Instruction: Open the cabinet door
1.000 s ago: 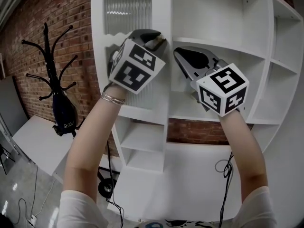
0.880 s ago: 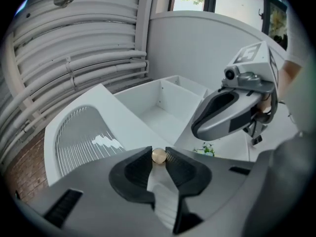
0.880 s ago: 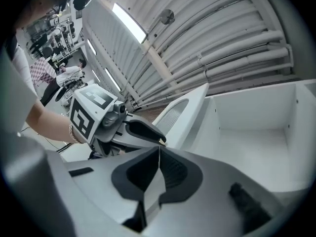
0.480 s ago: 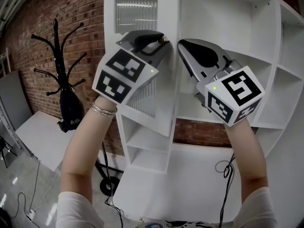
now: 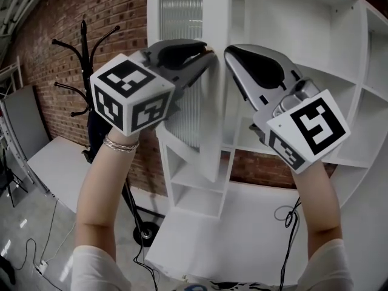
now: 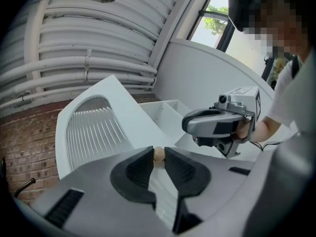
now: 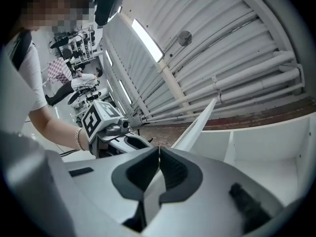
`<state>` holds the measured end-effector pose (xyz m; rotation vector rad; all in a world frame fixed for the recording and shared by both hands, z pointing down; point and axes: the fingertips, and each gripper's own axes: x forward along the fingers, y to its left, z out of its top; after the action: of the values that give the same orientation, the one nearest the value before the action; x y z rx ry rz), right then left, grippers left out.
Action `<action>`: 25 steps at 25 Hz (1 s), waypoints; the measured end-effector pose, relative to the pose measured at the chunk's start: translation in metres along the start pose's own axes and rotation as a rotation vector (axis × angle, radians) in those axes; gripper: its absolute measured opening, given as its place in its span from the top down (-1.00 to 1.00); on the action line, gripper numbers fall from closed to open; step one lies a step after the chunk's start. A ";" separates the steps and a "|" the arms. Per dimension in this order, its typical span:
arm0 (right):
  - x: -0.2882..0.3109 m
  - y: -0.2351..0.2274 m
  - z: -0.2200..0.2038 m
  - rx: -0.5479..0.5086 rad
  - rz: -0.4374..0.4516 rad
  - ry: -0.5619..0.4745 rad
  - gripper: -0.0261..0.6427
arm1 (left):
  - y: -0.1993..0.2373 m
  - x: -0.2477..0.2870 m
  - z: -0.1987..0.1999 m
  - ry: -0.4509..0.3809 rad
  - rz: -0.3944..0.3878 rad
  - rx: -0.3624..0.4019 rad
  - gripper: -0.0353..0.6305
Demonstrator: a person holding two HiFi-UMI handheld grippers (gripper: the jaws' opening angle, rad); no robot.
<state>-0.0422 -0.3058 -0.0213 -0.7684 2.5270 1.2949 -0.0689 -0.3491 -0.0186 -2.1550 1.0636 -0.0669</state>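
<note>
The white cabinet door (image 5: pixel 213 17) with a ribbed glass pane (image 5: pixel 182 17) stands partly swung out from the white shelf cabinet (image 5: pixel 303 35). My left gripper (image 5: pixel 208 49) is shut on the door's small wooden knob (image 6: pixel 158 156). Its jaws have just been closing, with the knob pinched between their tips in the left gripper view. My right gripper (image 5: pixel 226 51) sits just right of the left one, at the door's free edge. In the right gripper view the right gripper (image 7: pixel 159 150) is shut on that thin white door edge (image 7: pixel 197 122).
A black coat rack (image 5: pixel 91 53) stands left of the cabinet, against a brick wall (image 5: pixel 48 53). Open shelf compartments (image 5: pixel 200 180) lie below the door. Cables (image 5: pixel 285 214) trail over the white surface (image 5: pixel 242 235) under the cabinet.
The door has swung further out from the cabinet. Both grippers have come toward me with it. The left gripper's marker cube has shifted left and rolled.
</note>
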 end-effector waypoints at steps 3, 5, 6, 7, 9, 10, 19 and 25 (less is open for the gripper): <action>0.001 0.005 0.006 0.025 0.020 -0.020 0.84 | 0.002 -0.011 0.003 -0.015 -0.024 -0.026 0.65; 0.002 0.010 0.010 0.030 0.034 -0.029 0.84 | 0.002 -0.019 0.005 -0.024 -0.032 -0.040 0.65; 0.002 0.013 0.011 0.029 0.040 -0.032 0.84 | 0.003 -0.024 0.007 -0.029 -0.035 -0.048 0.65; 0.003 0.016 0.012 0.028 0.048 -0.035 0.84 | 0.004 -0.029 0.008 -0.035 -0.038 -0.058 0.66; 0.005 0.023 0.015 0.028 0.065 -0.042 0.84 | 0.006 -0.039 0.010 -0.049 -0.042 -0.083 0.66; 0.007 0.026 0.016 0.029 0.074 -0.048 0.84 | 0.007 -0.044 0.011 -0.055 -0.044 -0.095 0.66; 0.030 0.064 0.032 0.038 0.148 -0.120 0.84 | 0.026 -0.098 0.013 -0.087 -0.034 -0.202 0.65; 0.049 0.088 0.042 0.086 0.208 -0.180 0.84 | 0.037 -0.125 0.014 -0.044 0.063 -0.174 0.63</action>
<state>-0.1332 -0.2475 -0.0040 -0.3609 2.5488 1.2426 -0.1715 -0.2674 -0.0204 -2.2644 1.1477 0.1057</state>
